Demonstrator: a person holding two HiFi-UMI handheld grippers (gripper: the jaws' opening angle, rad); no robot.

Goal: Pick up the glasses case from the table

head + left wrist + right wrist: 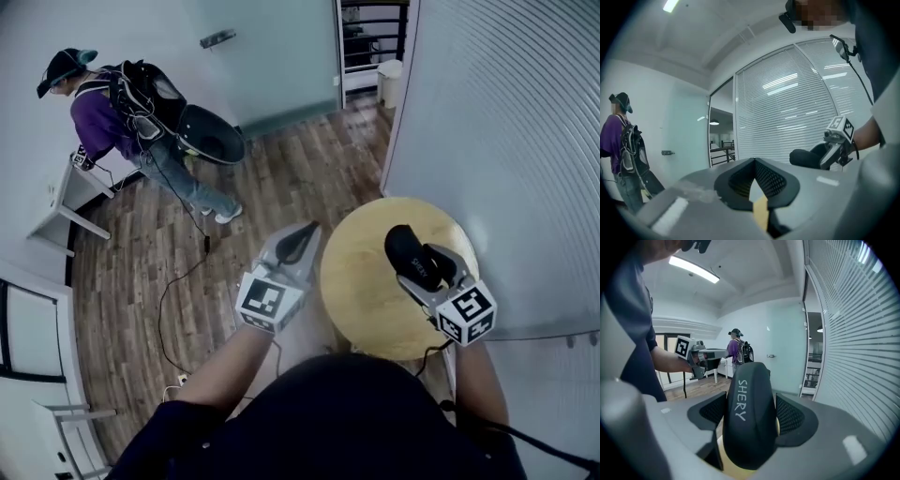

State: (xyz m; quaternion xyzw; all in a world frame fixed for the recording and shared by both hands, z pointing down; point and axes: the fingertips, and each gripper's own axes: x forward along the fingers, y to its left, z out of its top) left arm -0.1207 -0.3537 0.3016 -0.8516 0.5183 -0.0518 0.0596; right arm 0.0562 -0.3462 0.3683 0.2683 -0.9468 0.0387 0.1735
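The glasses case point(406, 249) is black and oblong, with white lettering that shows in the right gripper view point(749, 408). My right gripper point(419, 265) is shut on it and holds it up over the round wooden table point(366, 291); whether it touches the top I cannot tell. The case's far end sticks out past the fingers. My left gripper point(298, 242) hovers beside the table's left edge over the floor, shut with nothing between its pads point(761, 178). The left gripper view also catches the case point(806, 158) in the right gripper point(833, 151).
A glass wall with blinds point(506, 141) runs close behind the table on the right. A person in purple with a backpack point(122, 103) stands at the far left by a white desk point(70, 192). A cable point(178, 281) trails over the wooden floor.
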